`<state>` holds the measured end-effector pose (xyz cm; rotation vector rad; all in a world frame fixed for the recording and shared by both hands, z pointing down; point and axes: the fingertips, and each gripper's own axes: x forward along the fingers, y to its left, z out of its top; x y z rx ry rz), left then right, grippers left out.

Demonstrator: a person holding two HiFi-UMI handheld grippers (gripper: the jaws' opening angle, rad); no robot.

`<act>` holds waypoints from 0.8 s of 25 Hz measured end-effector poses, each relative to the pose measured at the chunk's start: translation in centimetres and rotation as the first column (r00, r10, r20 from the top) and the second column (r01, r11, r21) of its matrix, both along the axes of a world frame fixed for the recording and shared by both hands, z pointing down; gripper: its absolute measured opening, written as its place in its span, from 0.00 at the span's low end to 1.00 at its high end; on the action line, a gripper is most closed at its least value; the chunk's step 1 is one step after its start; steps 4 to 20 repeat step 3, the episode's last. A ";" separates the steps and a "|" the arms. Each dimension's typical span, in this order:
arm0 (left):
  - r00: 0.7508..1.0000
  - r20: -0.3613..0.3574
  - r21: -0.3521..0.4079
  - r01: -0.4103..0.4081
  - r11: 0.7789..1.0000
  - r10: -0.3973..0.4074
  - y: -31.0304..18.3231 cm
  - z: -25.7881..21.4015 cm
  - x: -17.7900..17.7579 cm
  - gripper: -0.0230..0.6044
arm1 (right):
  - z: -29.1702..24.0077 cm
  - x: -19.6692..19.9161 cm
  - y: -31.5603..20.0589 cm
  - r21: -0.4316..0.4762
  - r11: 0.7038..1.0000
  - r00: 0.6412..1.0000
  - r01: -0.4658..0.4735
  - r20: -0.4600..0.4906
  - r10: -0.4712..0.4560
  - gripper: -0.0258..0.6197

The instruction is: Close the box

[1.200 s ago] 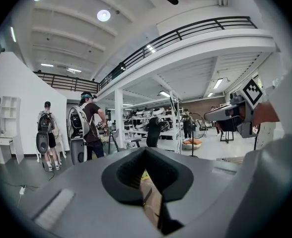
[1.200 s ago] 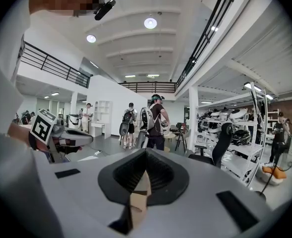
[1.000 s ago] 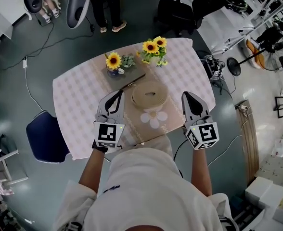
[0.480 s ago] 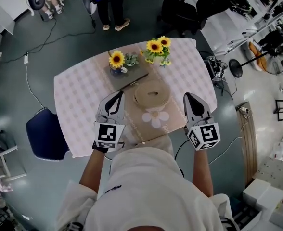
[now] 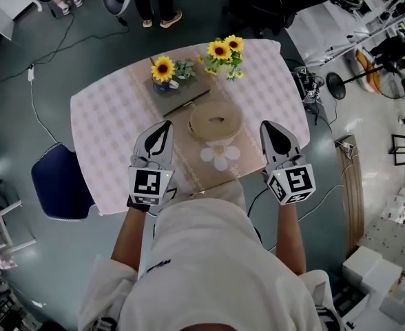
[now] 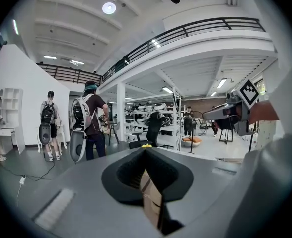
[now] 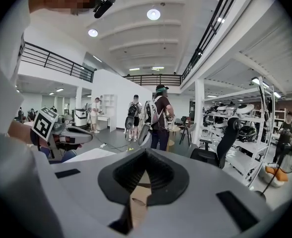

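- The box [image 5: 216, 121], round and tan, sits on the runner [image 5: 189, 165] in the middle of the table [image 5: 106, 126]. Its top shows an oval ring. From the head view I cannot tell whether that is a lid seated on it or an open mouth.
- The left hand-held gripper [image 5: 167, 125] hangs just left of the box and the right hand-held gripper [image 5: 265, 125] a little further off on its right. Neither touches it.
- Both have their jaws pressed together with nothing between them; only the tan runner shows past the tips.
- Since a second ago little has changed. The box has stayed put, both pairs of jaws have stayed together, and the left one has dipped slightly toward the table. That reads as hovering beside the box, and it fits either an approach or a finished job.
- Just beyond the box lies a dark tray [image 5: 178, 96] with a thin stick [image 5: 187, 104] and a sunflower cup [image 5: 163, 71]. A second sunflower bunch [image 5: 223, 50] stands farther back.
- A white flower mat [image 5: 220, 155] lies just on the near side of the box.
- Nothing stands between either hand-held gripper and the box; the stick is the nearest thing to catch.
- A blue chair [image 5: 58, 192] stands off the table's left edge.
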<state>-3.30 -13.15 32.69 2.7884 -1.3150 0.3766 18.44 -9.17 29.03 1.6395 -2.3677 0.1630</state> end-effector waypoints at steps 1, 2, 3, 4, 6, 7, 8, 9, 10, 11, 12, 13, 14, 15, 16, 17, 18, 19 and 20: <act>1.000 0.001 -0.002 0.003 1.000 -0.003 -0.2 0.2 -0.2 0.04 | 0.2 -0.1 -0.1 -0.002 1.000 1.000 0.004 -0.001 -0.004 0.04; 1.000 0.002 -0.005 0.007 1.000 -0.007 -0.3 0.3 -0.4 0.04 | 0.3 -0.1 -0.3 -0.003 1.000 1.000 0.008 -0.001 -0.008 0.04; 1.000 0.002 -0.006 0.011 1.000 -0.011 -0.5 0.4 -0.7 0.04 | 0.4 -0.2 -0.5 -0.004 1.000 1.000 0.013 -0.002 -0.013 0.04; 1.000 0.002 -0.006 0.011 1.000 -0.011 -0.5 0.4 -0.7 0.04 | 0.4 -0.2 -0.5 -0.004 1.000 1.000 0.013 -0.002 -0.013 0.04; 1.000 0.002 -0.006 0.011 1.000 -0.011 -0.5 0.4 -0.7 0.04 | 0.4 -0.2 -0.5 -0.004 1.000 1.000 0.013 -0.002 -0.013 0.04; 1.000 0.002 -0.006 0.011 1.000 -0.011 -0.5 0.4 -0.7 0.04 | 0.4 -0.2 -0.5 -0.004 1.000 1.000 0.013 -0.002 -0.013 0.04; 1.000 0.002 -0.006 0.011 1.000 -0.011 -0.5 0.4 -0.7 0.04 | 0.4 -0.2 -0.5 -0.004 1.000 1.000 0.013 -0.002 -0.013 0.04; 1.000 0.002 -0.006 0.011 1.000 -0.011 -0.5 0.4 -0.7 0.04 | 0.4 -0.2 -0.5 -0.004 1.000 1.000 0.013 -0.002 -0.013 0.04; 1.000 0.002 -0.006 0.011 1.000 -0.011 -0.5 0.4 -0.7 0.04 | 0.4 -0.2 -0.5 -0.004 1.000 1.000 0.013 -0.002 -0.013 0.04; 1.000 0.002 -0.006 0.011 1.000 -0.011 -0.5 0.4 -0.7 0.04 | 0.4 -0.2 -0.5 -0.004 1.000 1.000 0.013 -0.002 -0.013 0.04; 1.000 0.002 -0.006 0.011 1.000 -0.011 -0.5 0.4 -0.7 0.04 | 0.4 -0.2 -0.5 -0.004 1.000 1.000 0.013 -0.002 -0.013 0.04; 1.000 0.002 -0.006 0.011 1.000 -0.011 -0.5 0.4 -0.7 0.04 | 0.4 -0.2 -0.5 -0.004 1.000 1.000 0.013 -0.002 -0.013 0.04; 1.000 0.002 -0.006 0.011 1.000 -0.011 -0.5 0.4 -0.7 0.04 | 0.4 -0.2 -0.5 -0.004 1.000 1.000 0.013 -0.002 -0.013 0.04; 1.000 0.002 -0.006 0.011 1.000 -0.011 -0.5 0.4 -0.7 0.04 | 0.4 -0.2 -0.5 -0.004 1.000 1.000 0.013 -0.002 -0.013 0.04; 1.000 0.002 -0.006 0.011 1.000 -0.011 -0.5 0.4 -0.7 0.04 | 0.4 -0.2 -0.5 -0.004 1.000 1.000 0.013 -0.002 -0.013 0.04; 1.000 0.002 -0.006 0.011 1.000 -0.011 -0.5 0.4 -0.7 0.04 | 0.4 -0.2 -0.5 -0.004 1.000 1.000 0.013 -0.002 -0.013 0.04; 1.000 0.002 -0.006 0.011 1.000 -0.011 -0.5 0.4 -0.7 0.04 | 0.4 -0.2 -0.5 -0.004 1.000 1.000 0.013 -0.002 -0.013 0.04; 1.000 0.002 -0.006 0.011 1.000 -0.011 -0.5 0.4 -0.7 0.04 | 0.4 -0.2 -0.5 -0.004 1.000 1.000 0.013 -0.002 -0.013 0.04; 1.000 0.002 -0.006 0.011 1.000 -0.011 -0.5 0.4 -0.7 0.04 | 0.4 -0.2 -0.5 -0.004 1.000 1.000 0.013 -0.002 -0.013 0.04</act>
